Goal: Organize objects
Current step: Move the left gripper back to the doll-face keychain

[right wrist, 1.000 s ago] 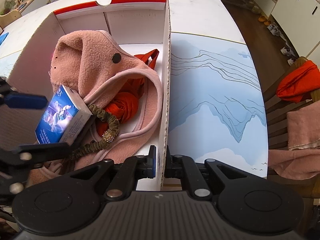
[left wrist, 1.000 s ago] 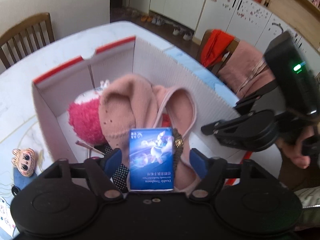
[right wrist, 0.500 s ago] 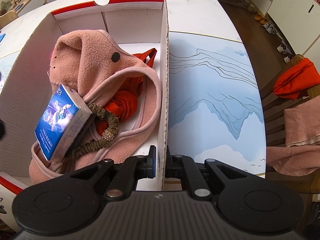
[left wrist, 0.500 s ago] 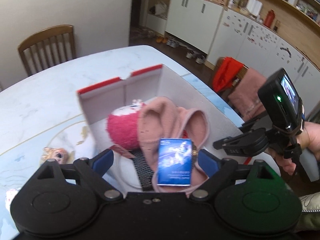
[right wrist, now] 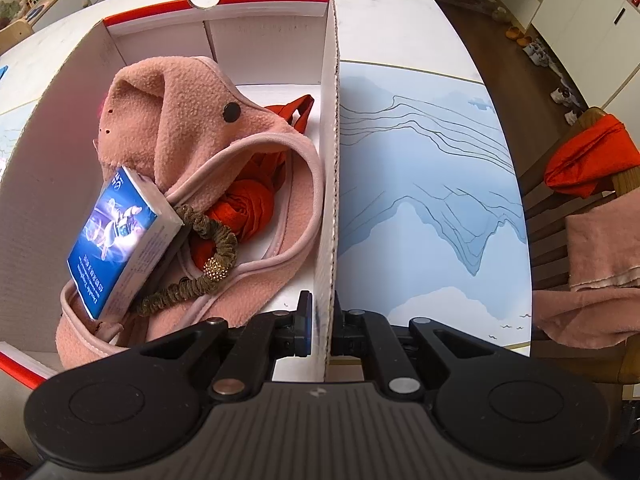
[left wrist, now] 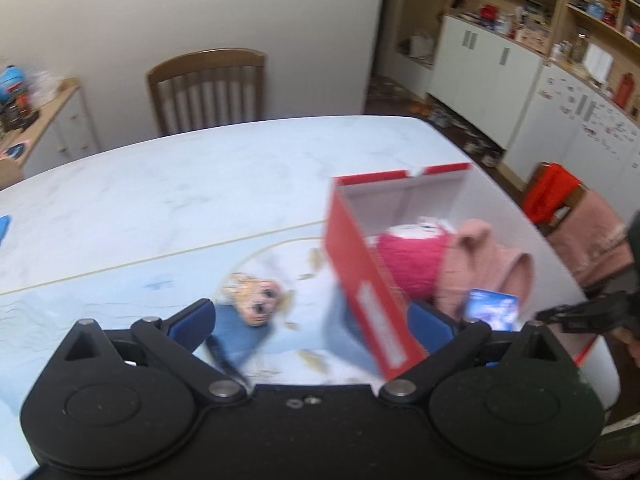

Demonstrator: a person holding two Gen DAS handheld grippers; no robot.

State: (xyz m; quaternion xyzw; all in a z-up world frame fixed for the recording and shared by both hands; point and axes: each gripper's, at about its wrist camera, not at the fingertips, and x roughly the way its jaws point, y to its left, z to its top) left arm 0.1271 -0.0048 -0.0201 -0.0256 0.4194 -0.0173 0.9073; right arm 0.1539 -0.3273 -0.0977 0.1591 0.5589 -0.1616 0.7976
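Gripping the box by its near right wall, our right gripper has its fingers closed on the cardboard. Inside the box lie a pink fleece hat, a blue tissue pack leaning on it, a brown scrunchie and red cloth. Our left gripper hangs wide apart, holding nothing, above the worktop, with a doll left of the box.

The box is crowded with hat, packet and scrunchie (bare floor only at the back), while the table right of it lies open.
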